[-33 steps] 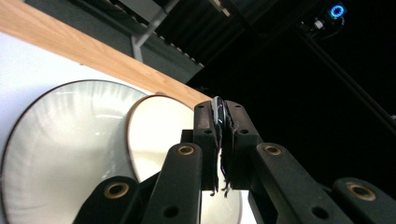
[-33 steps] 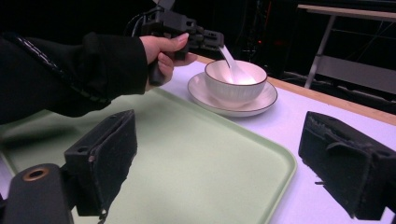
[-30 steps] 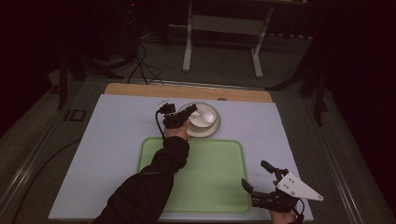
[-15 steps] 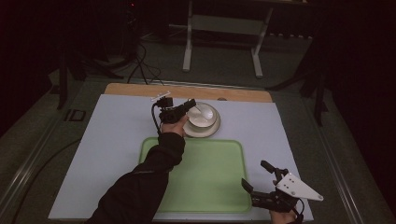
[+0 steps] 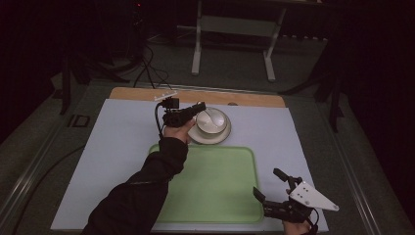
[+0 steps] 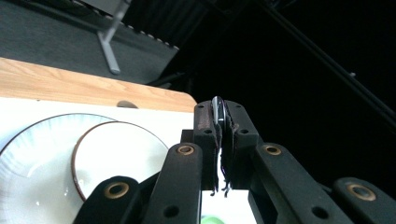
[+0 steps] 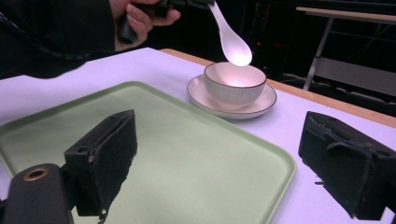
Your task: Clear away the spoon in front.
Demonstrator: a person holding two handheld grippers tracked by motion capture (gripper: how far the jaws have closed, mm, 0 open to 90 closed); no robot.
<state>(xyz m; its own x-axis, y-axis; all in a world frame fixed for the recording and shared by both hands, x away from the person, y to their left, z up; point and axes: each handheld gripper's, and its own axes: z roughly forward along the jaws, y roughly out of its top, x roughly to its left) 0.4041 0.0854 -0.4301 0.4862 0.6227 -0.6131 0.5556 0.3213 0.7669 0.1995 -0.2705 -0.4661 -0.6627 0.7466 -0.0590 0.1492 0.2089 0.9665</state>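
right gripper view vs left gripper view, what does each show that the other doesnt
Right gripper view alone: the white spoon whole, hanging over the bowl, the green tray spread wide, the person's hand, and the right gripper with its jaws wide apart and nothing between them.

Left gripper view alone: the left gripper shut on the spoon's handle, seen edge-on between the pads.

Both: bowl, plate, white table cover, wooden table edge.
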